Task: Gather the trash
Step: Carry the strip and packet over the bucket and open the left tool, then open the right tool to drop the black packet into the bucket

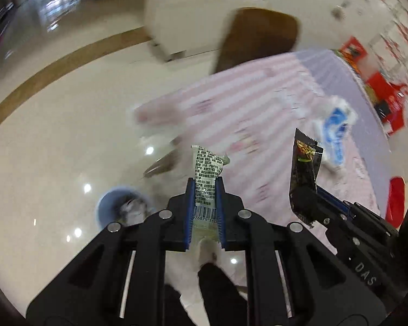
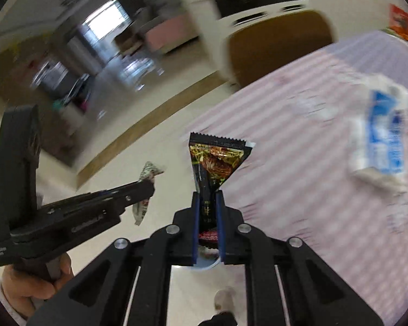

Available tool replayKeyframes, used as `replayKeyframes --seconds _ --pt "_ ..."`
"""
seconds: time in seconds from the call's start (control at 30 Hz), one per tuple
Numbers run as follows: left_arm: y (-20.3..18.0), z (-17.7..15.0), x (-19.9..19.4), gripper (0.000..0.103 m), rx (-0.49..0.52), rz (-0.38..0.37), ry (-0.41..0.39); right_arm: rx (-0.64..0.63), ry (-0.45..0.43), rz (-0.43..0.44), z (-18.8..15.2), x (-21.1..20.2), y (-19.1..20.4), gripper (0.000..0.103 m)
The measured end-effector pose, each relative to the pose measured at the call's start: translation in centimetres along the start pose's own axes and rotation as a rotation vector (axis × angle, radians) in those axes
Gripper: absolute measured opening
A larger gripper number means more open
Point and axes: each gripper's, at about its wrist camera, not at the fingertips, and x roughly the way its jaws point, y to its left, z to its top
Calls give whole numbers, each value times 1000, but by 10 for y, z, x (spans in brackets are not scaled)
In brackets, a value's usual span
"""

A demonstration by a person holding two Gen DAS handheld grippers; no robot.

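I had two pieces of trash in hand. The pale printed wrapper [image 1: 207, 175] sat clamped between the blue pads of the left gripper [image 1: 205, 187], its barcode end down in the jaws and its torn top sticking out ahead. The black snack wrapper [image 2: 217, 163] was pinched the same way in the right gripper [image 2: 207, 198], jaws closed tight on its narrow lower part, the wide serrated end fanning out beyond the tips. Both hung over the glossy floor [image 1: 54, 141], just off the near edge of the table with the pink striped cloth [image 1: 258, 100].

The bin [image 1: 106, 209], a pale blue tub with crumpled waste already in it, stood on the floor low and left of the left gripper. I judged the step to be carrying both wrappers there. Doing it well meant keeping both grips firm until each tip was squarely above the opening, then letting go one at a time, since light film can drift sideways. A white and blue packet [image 2: 380, 135] lay on the cloth to the right, well apart, and I judged it remained to be collected.
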Motion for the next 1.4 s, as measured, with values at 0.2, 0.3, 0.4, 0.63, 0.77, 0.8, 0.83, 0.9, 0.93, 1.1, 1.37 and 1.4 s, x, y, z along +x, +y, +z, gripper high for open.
replayKeyframes --seconds 0.2,0.3,0.4,0.63,0.77,0.8,0.83,0.9,0.93,1.1,1.37,1.4 --pt "81 -33 -12 15 -151 37 61 -80 130 58 -27 49 72 11" --pt "104 -44 -15 15 -193 38 78 -94 169 69 -34 65 95 11" --pt "125 -51 -16 17 -247 13 101 -100 192 74 -36 72 106 11" --pt "144 -55 -16 40 -291 20 121 -118 218 61 -42 83 119 11" --pt "147 -54 -19 58 -280 46 116 -122 234 59 -44 90 122 11" --pt "147 -54 -18 58 -280 48 117 -121 236 59 -47 91 121 11" --pt "148 -55 -19 58 -281 53 119 -122 238 59 -47 91 119 11" --pt "149 -55 -20 58 -280 57 118 -125 241 59 -47 98 120 11" --pt "150 -55 -20 58 -281 59 118 -125 242 59 -47 98 121 11" --pt "151 -57 -21 58 -281 65 118 -128 242 58 -48 103 121 11" --pt "157 -58 -24 60 -282 76 116 -129 247 62 -49 107 125 11" --pt "158 -59 -24 61 -283 78 114 -130 247 62 -49 107 125 11"
